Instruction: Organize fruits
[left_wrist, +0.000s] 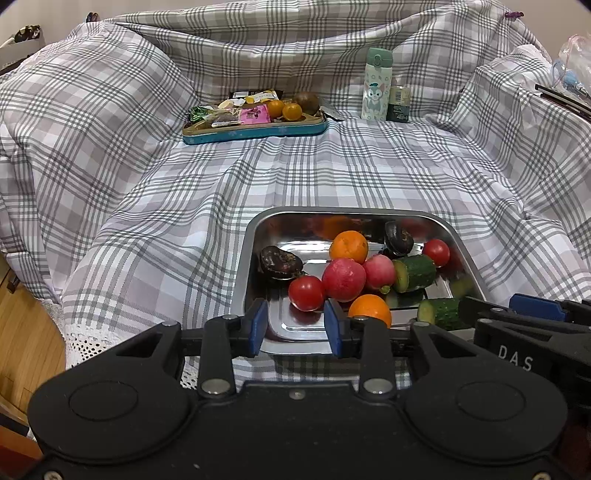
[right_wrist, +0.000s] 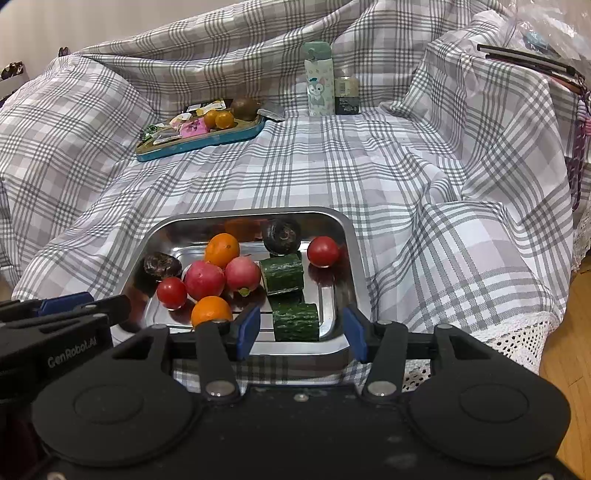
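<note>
The left gripper (left_wrist: 295, 325) hovers at the near left edge of the shallow stainless steel tray (right_wrist: 354, 258) on the grey plaid cloth (right_wrist: 369, 166), blue-padded jaws apart, empty. In the tray lie dark water chestnuts, red tomatoes, pink radishes, oranges and green cucumber chunks (right_wrist: 284, 275). The right gripper (right_wrist: 301, 332) gapes wider around the near cucumber piece (right_wrist: 296, 322), not touching it.

the left gripper (left_wrist: 295, 325) hovers with fingers apart and empty above the steel tray (left_wrist: 255, 229) of fruit.

Grey-and-white plaid cloth (right_wrist: 369, 166), silver tray (right_wrist: 351, 236), teal tin (right_wrist: 207, 146)
</note>
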